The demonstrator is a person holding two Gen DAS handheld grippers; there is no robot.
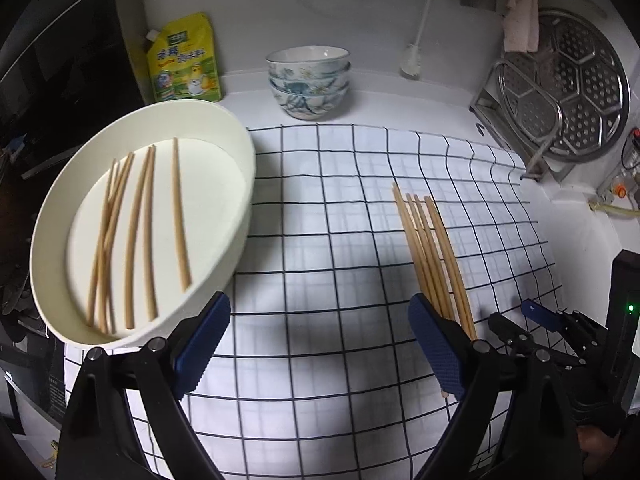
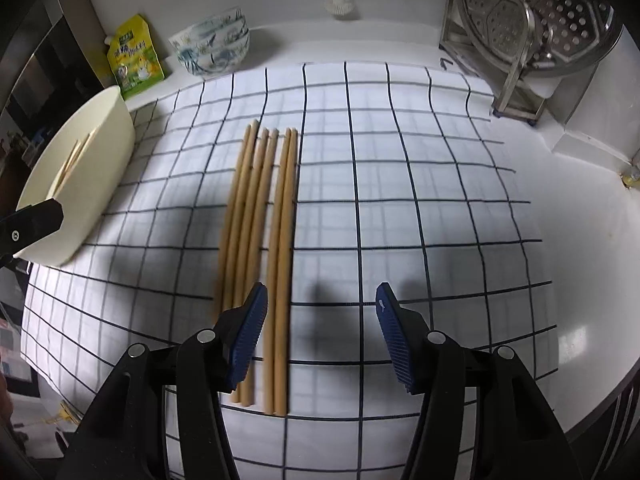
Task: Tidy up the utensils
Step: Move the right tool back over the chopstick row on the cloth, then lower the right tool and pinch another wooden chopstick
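We see the white counter (image 2: 580, 280) under both grippers, with the black-grid cloth (image 1: 340, 208) spread over it and filling the space below and ahead of both sets of jaws

Cream oval tray (image 1: 236, 216) sits ahead-left of the left gripper (image 1: 316, 344), its near rim just beside the left finger; in the right wrist view it's far left of the right gripper (image 2: 320, 336)

Steel dish rack with a perforated steamer plate (image 1: 580, 92) stands far ahead-right of both grippers. Stacked patterned bowls (image 1: 308, 80) and a yellow pouch (image 1: 184, 60) stand against the back wall, ahead-left

Loose chopsticks (image 2: 260, 240) lie side by side on the cloth, running away from the right gripper; their near ends sit by its left finger, some passing under it, two just inside the jaw gap. From the left gripper they're ahead-right, going behind its right finger. More chopsticks in the tray (image 1: 140, 232) lie flat on its floor

Left gripper: jaws wide open, nothing between them, only cloth below. Right gripper: jaws roughly half open, pads not pressing on anything, nothing held
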